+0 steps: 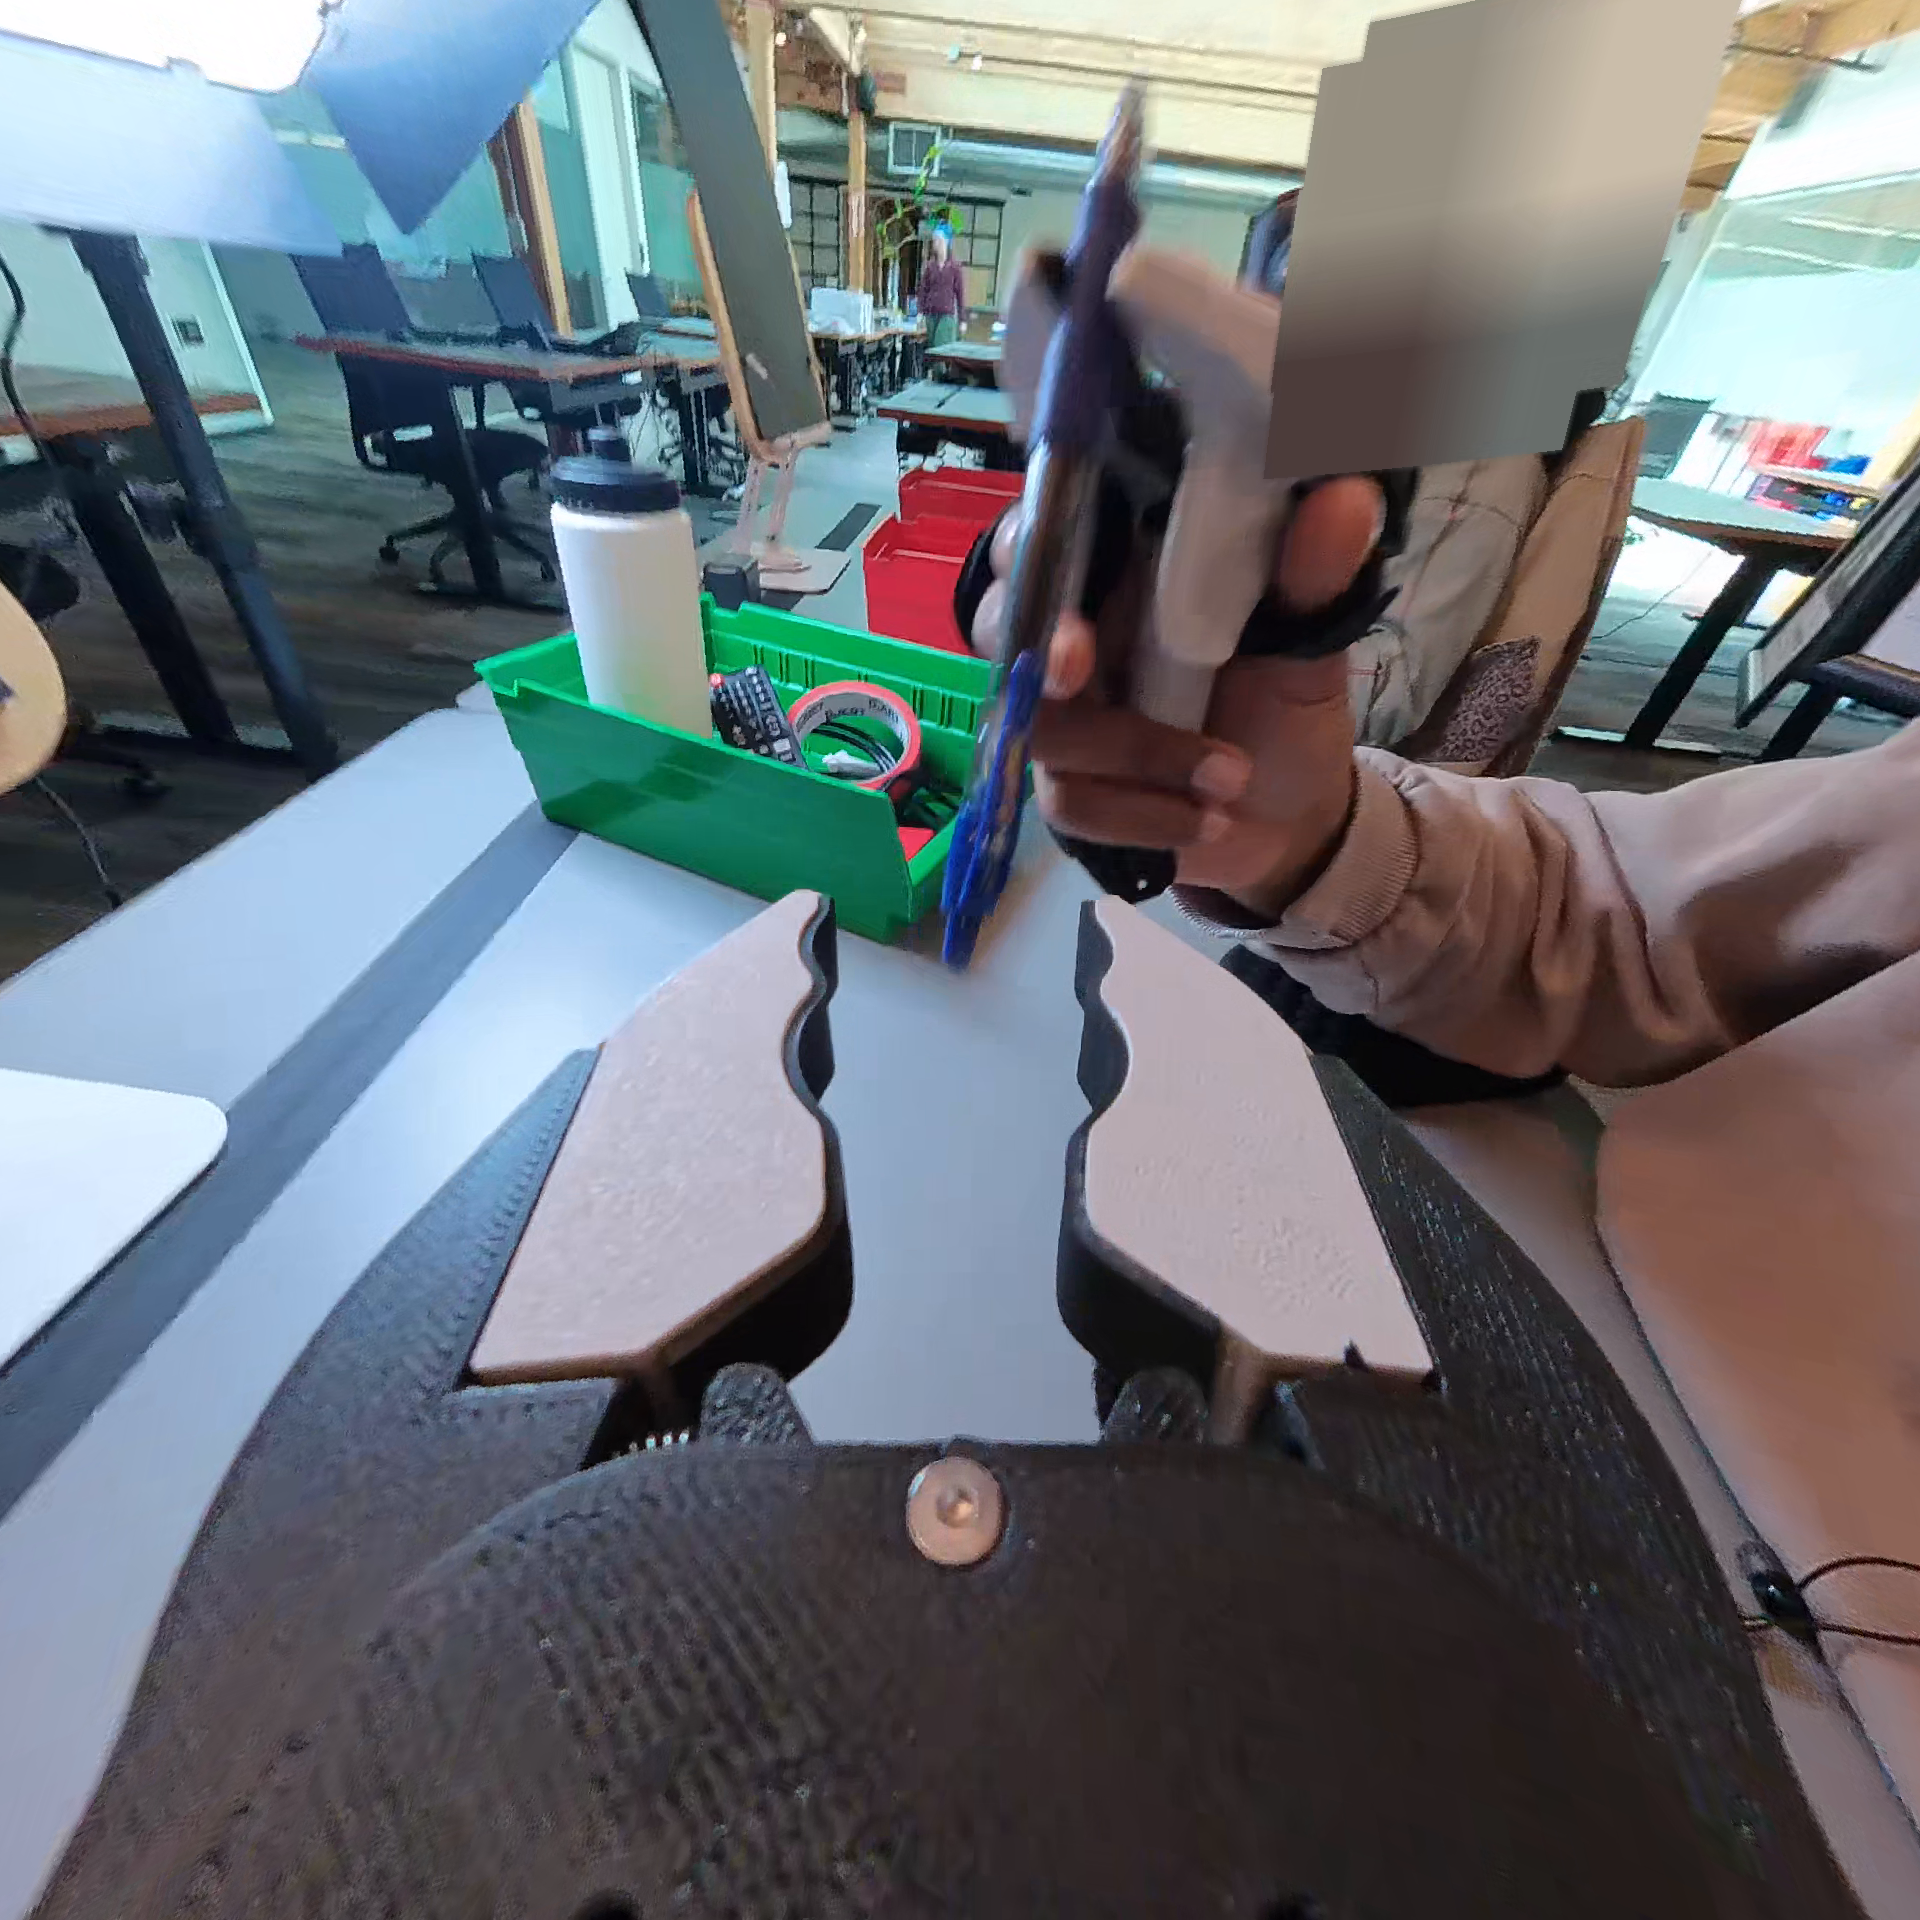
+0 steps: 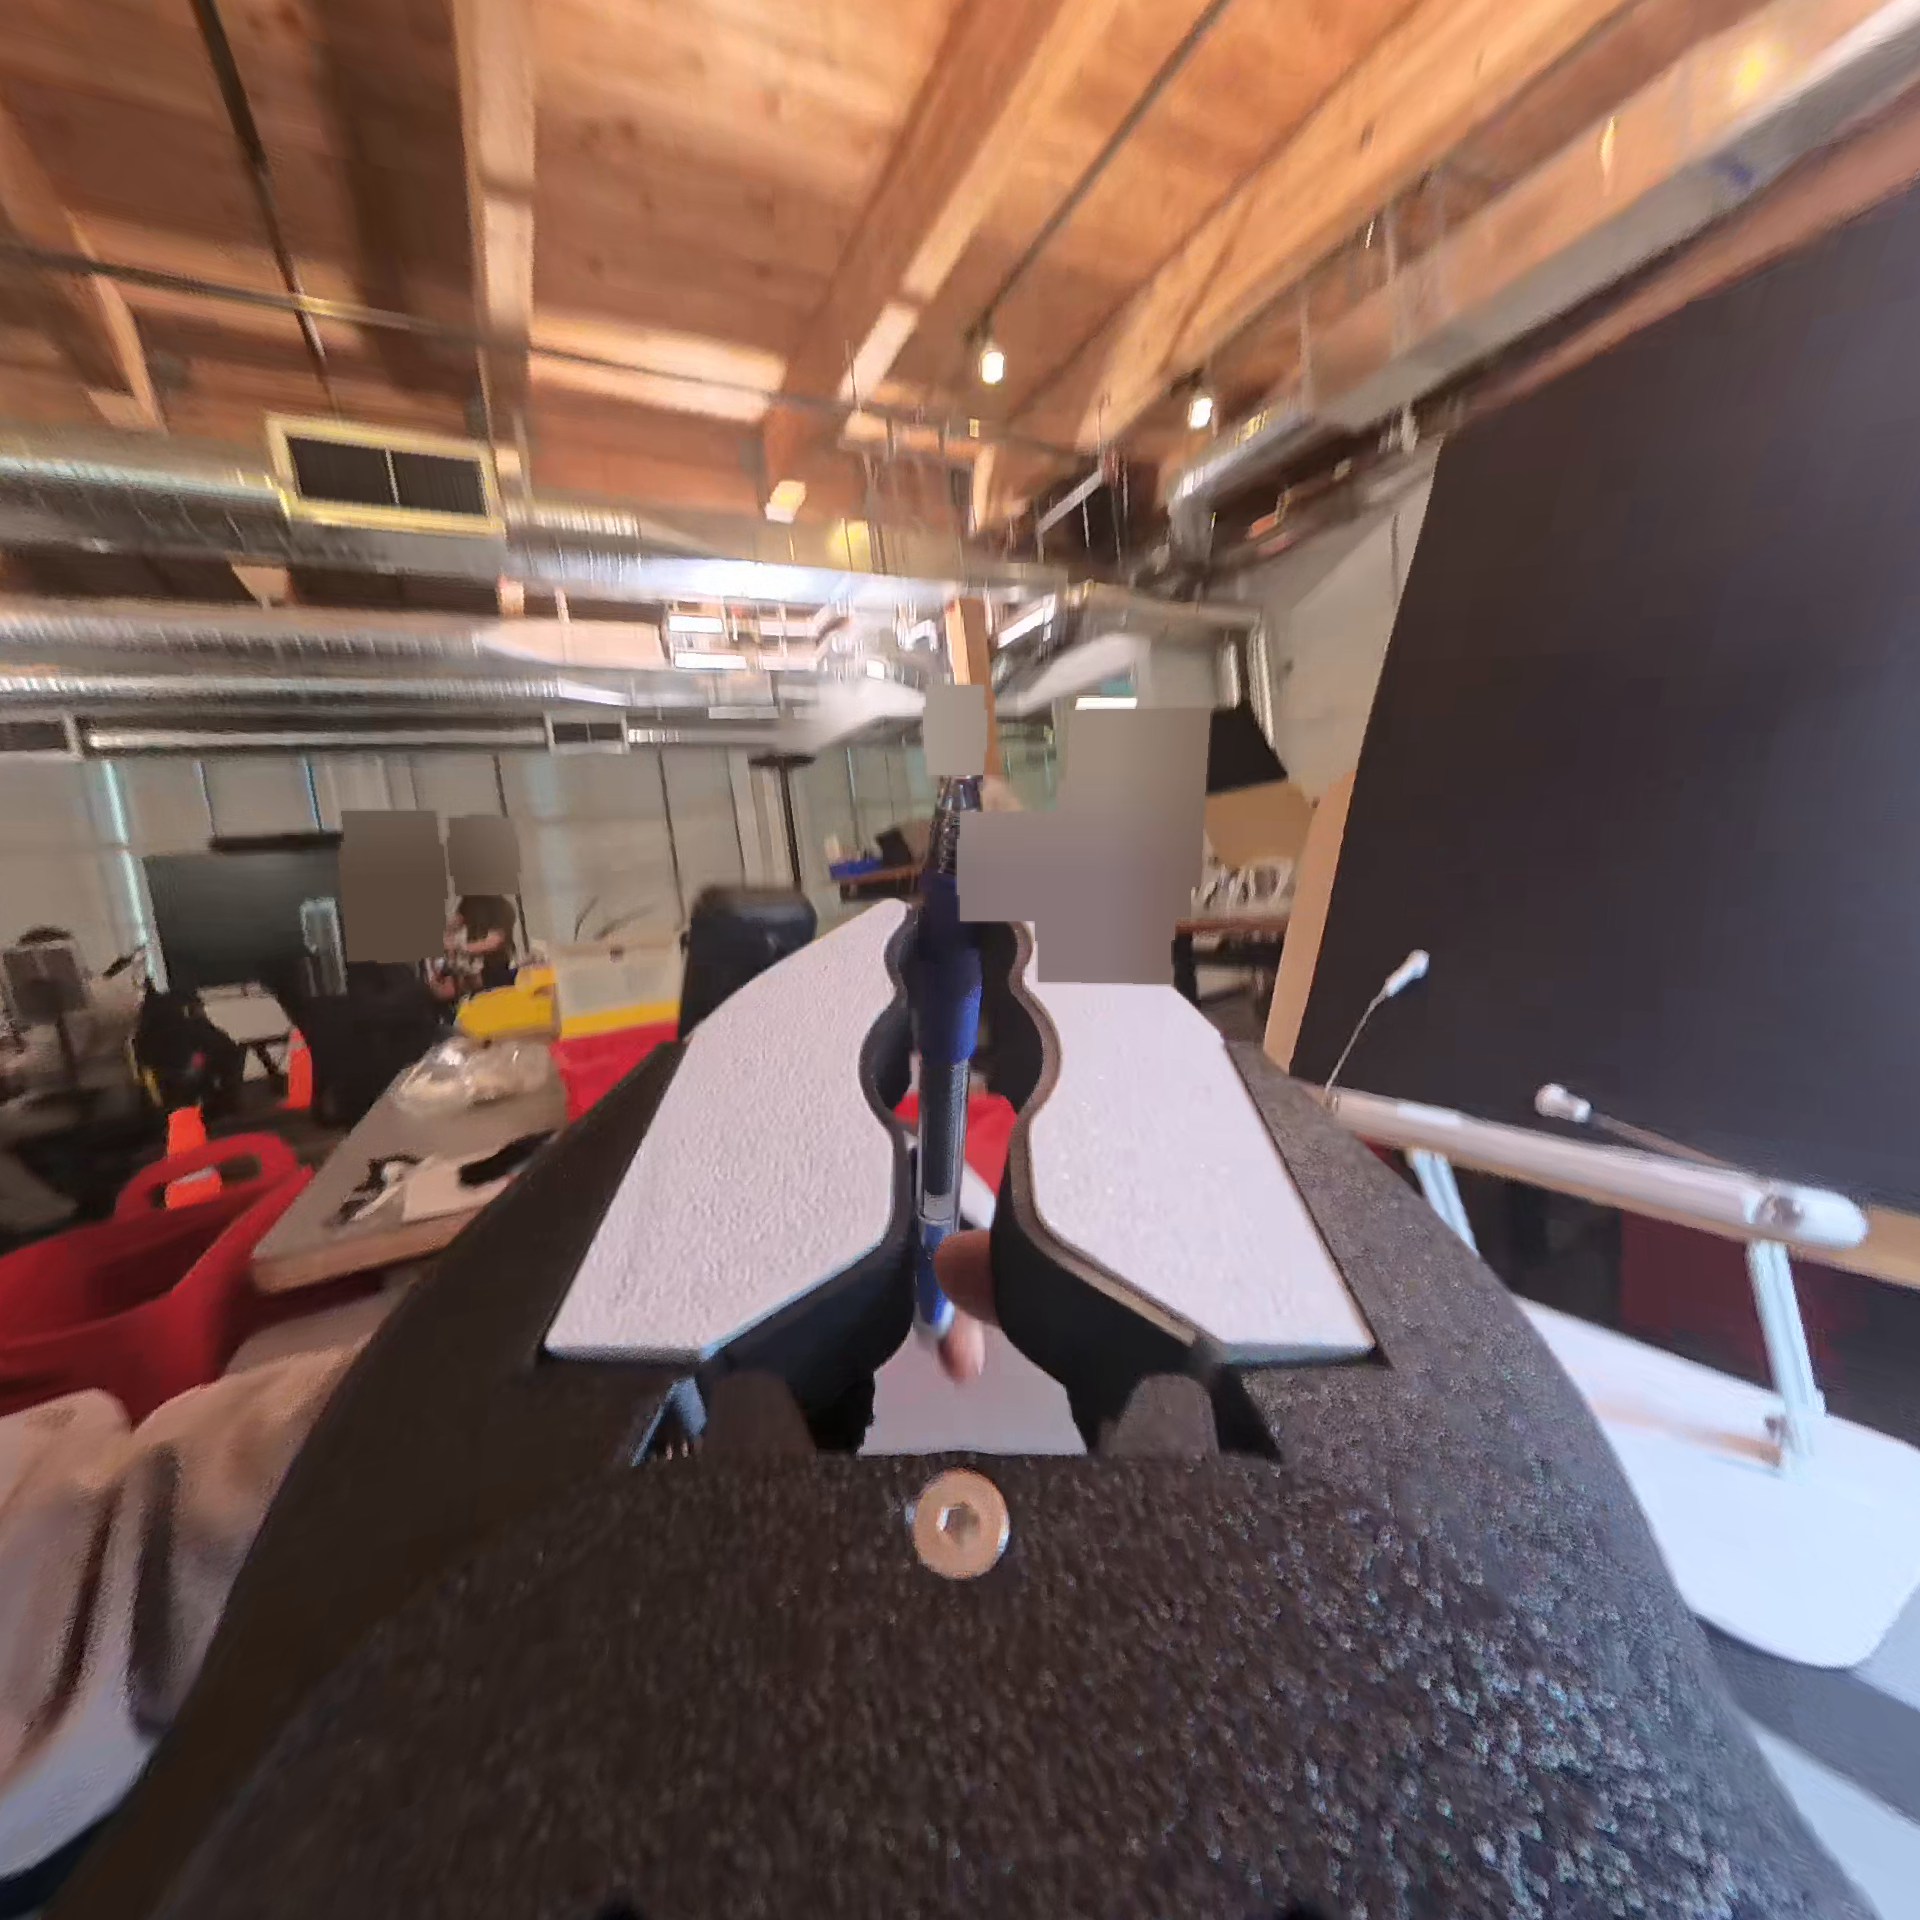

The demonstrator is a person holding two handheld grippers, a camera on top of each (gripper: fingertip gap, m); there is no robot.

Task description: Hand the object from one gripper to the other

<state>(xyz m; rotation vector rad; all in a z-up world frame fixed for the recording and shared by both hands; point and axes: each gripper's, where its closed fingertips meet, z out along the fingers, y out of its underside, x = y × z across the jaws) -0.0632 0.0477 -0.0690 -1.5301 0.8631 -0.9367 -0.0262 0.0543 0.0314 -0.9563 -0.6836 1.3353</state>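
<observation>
Black textured tongs (image 1: 954, 966), pale pads, beige sleeve (image 1: 1558, 904)

Left gripper (image 1: 954, 940): jaws apart, empty, above grey worktop (image 1: 260, 935).
Right gripper (image 1: 1132, 416): raised, holding blue pen (image 1: 1049, 499).
Green bin (image 1: 707, 800): holds white bottle (image 1: 629, 603).

Grey table (image 1: 312, 935); green bin (image 1: 727, 800) on far part; white flat item (image 1: 83, 1174) at left edge.

We see a green bin (image 1: 727, 800) on the grey surface (image 1: 312, 935), holding a white bottle (image 1: 629, 592), a red tape roll (image 1: 857, 727) and a black remote (image 1: 753, 717); red bins (image 1: 925, 566) sit beyond.
</observation>
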